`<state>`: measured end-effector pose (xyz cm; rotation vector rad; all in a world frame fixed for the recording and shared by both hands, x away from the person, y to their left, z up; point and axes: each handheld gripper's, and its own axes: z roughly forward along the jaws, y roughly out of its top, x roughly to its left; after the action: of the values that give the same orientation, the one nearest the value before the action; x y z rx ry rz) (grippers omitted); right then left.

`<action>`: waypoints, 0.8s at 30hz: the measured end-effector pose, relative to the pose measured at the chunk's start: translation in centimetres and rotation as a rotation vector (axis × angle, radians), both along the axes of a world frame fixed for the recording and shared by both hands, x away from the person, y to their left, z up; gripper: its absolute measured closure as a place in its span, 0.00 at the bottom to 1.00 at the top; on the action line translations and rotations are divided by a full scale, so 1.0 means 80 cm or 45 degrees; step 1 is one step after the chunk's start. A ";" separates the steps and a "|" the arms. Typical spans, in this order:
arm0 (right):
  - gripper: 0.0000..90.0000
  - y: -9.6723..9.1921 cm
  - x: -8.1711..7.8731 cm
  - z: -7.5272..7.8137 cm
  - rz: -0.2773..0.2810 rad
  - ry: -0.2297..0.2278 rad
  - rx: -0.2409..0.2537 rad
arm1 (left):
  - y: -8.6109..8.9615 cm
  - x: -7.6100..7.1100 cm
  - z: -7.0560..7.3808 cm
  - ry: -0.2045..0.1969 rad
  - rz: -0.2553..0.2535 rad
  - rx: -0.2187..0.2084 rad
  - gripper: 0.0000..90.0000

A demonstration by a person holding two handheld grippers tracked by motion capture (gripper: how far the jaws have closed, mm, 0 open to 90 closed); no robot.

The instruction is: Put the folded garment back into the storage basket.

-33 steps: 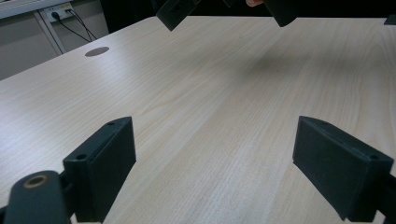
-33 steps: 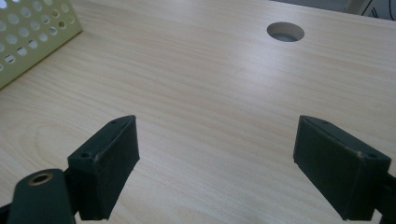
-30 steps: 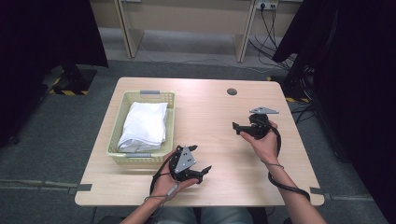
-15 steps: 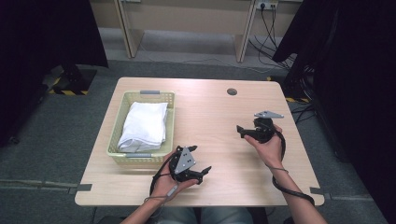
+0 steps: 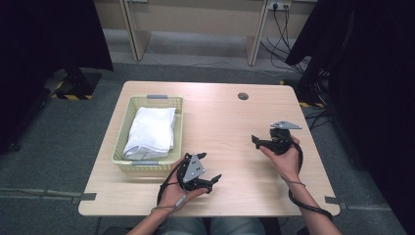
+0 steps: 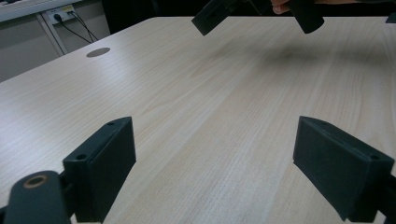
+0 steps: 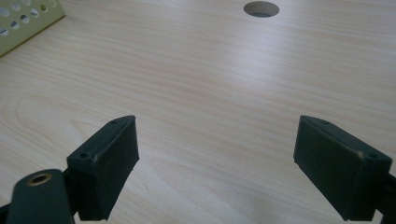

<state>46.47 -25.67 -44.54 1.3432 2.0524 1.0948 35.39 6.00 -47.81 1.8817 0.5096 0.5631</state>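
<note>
My left gripper (image 5: 210, 167) rests near the table's front edge, just right of the basket's near corner, held in a hand. In the left gripper view its jaws (image 6: 215, 172) stand wide open over bare wood with nothing between them. My right gripper (image 5: 262, 136) hovers over the right half of the table and points left. Its jaws (image 7: 215, 170) are also wide open and empty, with bare tabletop under them. The right gripper (image 6: 261, 11) also shows at the top of the left gripper view. A folded white cloth (image 5: 151, 131) lies in a pale yellow basket (image 5: 122, 147).
The basket stands on the left half of the light wooden table (image 5: 220, 117); its perforated corner (image 7: 23, 21) appears in the right gripper view. A round cable hole (image 5: 243, 96) (image 7: 261, 8) sits near the far edge. Dark curtains and cables surround the table.
The right gripper has drifted a little toward the table's near edge and lower. The left gripper and the basket have stayed put.
</note>
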 end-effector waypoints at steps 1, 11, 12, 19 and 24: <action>0.16 -0.001 -0.001 -0.001 -0.001 0.000 0.001 | 0.000 0.000 0.000 -0.001 0.000 0.000 0.14; 0.16 -0.013 -0.011 -0.012 -0.022 0.005 0.015 | -0.001 0.000 0.000 -0.001 0.003 0.003 0.14; 0.16 -0.015 -0.013 -0.014 -0.027 0.008 0.018 | -0.001 0.000 0.000 -0.002 0.004 0.004 0.14; 0.16 -0.023 -0.021 -0.027 -0.037 0.011 0.015 | -0.001 -0.001 0.000 -0.009 0.004 0.007 0.14; 0.16 -0.027 -0.025 -0.029 -0.047 0.007 0.021 | -0.001 -0.001 0.000 -0.005 0.005 0.005 0.14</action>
<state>44.51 -27.86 -46.87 1.3876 2.0185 1.0955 35.35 5.91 -47.82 1.8836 0.5103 0.5703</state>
